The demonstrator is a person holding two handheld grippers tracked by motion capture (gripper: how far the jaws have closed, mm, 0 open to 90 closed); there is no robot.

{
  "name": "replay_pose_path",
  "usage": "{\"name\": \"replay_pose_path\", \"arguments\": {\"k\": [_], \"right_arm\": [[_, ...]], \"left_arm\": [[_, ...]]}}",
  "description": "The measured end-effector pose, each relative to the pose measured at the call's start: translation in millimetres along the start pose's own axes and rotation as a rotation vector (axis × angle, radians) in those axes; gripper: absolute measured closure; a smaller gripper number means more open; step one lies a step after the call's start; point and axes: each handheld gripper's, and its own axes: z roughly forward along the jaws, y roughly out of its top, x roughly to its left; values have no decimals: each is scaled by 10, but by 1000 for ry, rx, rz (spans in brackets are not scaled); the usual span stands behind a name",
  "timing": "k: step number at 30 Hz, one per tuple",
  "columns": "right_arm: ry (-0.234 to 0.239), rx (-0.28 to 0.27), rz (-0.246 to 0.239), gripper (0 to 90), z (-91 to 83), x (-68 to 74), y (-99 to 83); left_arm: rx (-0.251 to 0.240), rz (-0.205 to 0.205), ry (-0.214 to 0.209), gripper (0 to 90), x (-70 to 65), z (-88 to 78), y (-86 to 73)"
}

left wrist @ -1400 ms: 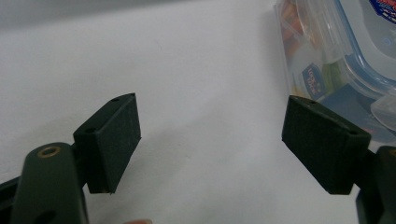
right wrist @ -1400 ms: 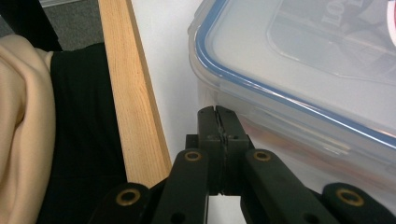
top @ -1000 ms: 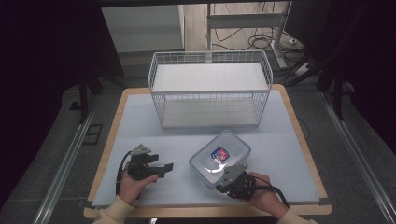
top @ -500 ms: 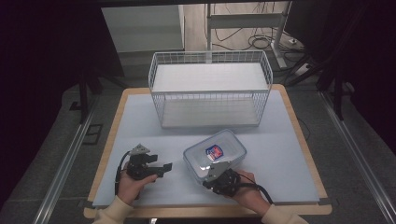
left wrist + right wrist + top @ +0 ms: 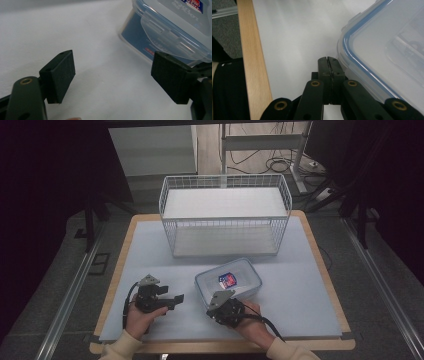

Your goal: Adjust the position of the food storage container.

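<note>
A clear plastic box (image 5: 229, 281) with a blue-rimmed snap lid and a red-and-blue label lies on the white mat, in front of the wire basket. My right gripper (image 5: 218, 301) is shut with nothing between its jaws, and its tip rests against the box's near left corner. In the right gripper view the closed tip (image 5: 328, 60) sits right beside the box's lid rim (image 5: 372, 50). My left gripper (image 5: 172, 299) is open on the mat to the left of the box, pointing at it. Its pads (image 5: 60, 75) stand wide apart, with the box (image 5: 170, 27) ahead on the right.
A white wire basket (image 5: 225, 220) stands at the back middle of the table. The table's wooden edge (image 5: 252, 50) runs close by my right gripper. Open mat (image 5: 300, 285) lies right of the box.
My right gripper has slid left along the box's near side to its left corner, and the box has shifted slightly left. The left gripper has stayed put.
</note>
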Motion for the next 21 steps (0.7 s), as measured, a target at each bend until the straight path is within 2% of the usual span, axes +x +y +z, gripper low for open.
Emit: {"name": "replay_pose_path", "arguments": {"k": [6,21], "right_arm": [[-22,-7,42,898,103,-33,85],[-57,-43,79,898,332,-148,284]], "left_arm": [[-4,-1,1,192,19,-13,1],[-7,-1,6,192,34,-25,2]]}}
